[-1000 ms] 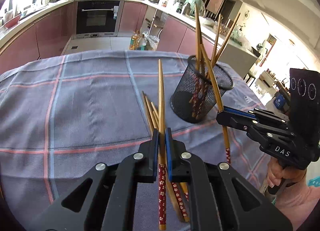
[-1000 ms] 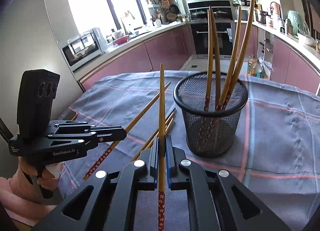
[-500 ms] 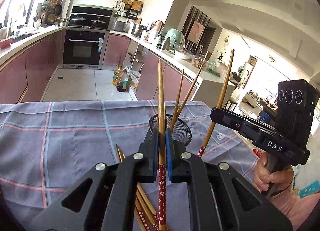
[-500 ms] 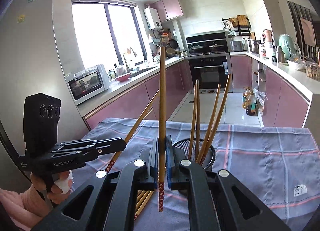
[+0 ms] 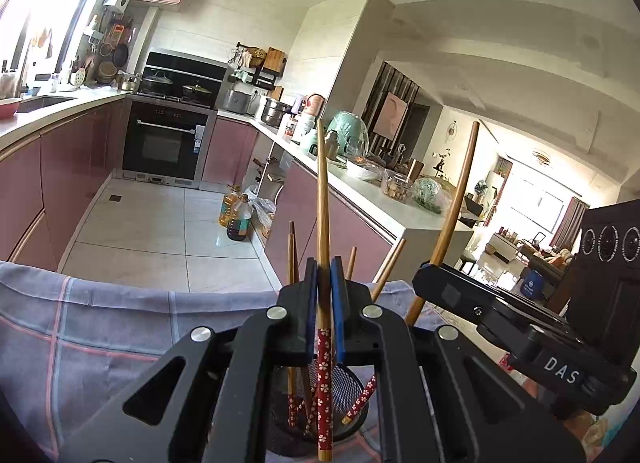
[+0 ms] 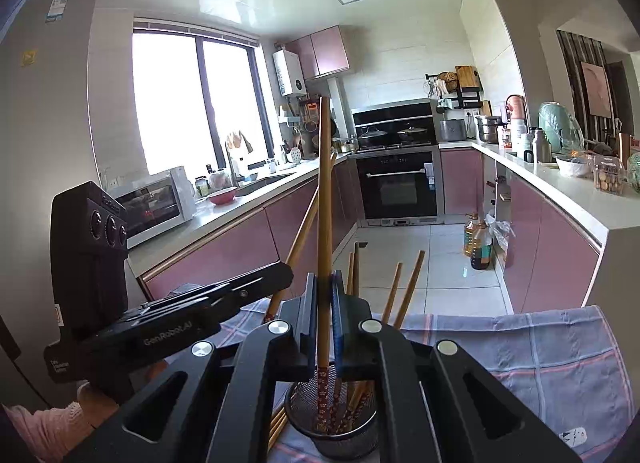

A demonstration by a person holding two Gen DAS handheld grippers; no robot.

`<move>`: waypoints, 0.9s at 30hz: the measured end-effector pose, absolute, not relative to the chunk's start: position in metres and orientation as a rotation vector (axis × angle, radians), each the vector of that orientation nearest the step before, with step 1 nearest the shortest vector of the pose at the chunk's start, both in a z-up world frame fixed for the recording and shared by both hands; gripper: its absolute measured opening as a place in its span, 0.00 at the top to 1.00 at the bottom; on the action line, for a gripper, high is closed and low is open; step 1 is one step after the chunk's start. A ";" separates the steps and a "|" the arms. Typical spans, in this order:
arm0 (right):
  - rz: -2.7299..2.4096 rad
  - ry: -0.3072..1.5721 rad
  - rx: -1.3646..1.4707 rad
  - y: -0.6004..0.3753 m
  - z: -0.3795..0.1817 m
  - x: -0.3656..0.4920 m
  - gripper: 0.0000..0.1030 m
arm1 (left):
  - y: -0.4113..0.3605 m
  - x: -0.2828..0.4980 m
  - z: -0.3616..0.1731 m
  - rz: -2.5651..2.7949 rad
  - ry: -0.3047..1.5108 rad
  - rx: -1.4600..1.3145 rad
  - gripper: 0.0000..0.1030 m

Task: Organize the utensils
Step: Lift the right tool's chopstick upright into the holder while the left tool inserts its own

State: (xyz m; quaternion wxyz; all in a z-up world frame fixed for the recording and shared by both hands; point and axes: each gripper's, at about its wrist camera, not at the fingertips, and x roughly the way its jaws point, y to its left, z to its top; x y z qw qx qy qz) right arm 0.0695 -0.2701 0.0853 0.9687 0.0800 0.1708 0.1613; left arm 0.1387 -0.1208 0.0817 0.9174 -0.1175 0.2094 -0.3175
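Note:
My left gripper (image 5: 324, 277) is shut on a wooden chopstick (image 5: 322, 191) with a red flowered end, held upright above the black mesh cup (image 5: 354, 385). Several chopsticks stand in that cup. To its right, the right gripper (image 5: 426, 277) holds a second chopstick (image 5: 460, 191), which leans to the right. In the right wrist view, my right gripper (image 6: 324, 289) is shut on its chopstick (image 6: 325, 183) over the mesh cup (image 6: 332, 437). The left gripper (image 6: 284, 273) is at the left with its chopstick (image 6: 304, 229). A few loose chopsticks (image 6: 278, 425) lie beside the cup.
A grey plaid cloth (image 6: 560, 355) covers the table, whose far edge is close behind the cup. Beyond it are a tiled floor with oil bottles (image 5: 236, 215), pink cabinets and an oven (image 6: 400, 187). A hand in a pink sleeve (image 6: 60, 419) holds the left gripper.
Both grippers have risen and tipped upward with their chopsticks. The cup has slid from ahead of the fingers to beneath them, and most of the table has dropped out of view.

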 end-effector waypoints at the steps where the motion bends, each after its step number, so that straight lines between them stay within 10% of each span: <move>1: 0.323 0.344 0.160 -0.271 0.084 0.073 0.95 | -0.126 0.143 0.079 -0.645 0.429 -0.243 0.93; 27: 0.361 0.444 0.182 -0.267 0.043 0.081 0.86 | -0.134 0.134 0.040 -0.619 0.404 -0.151 0.93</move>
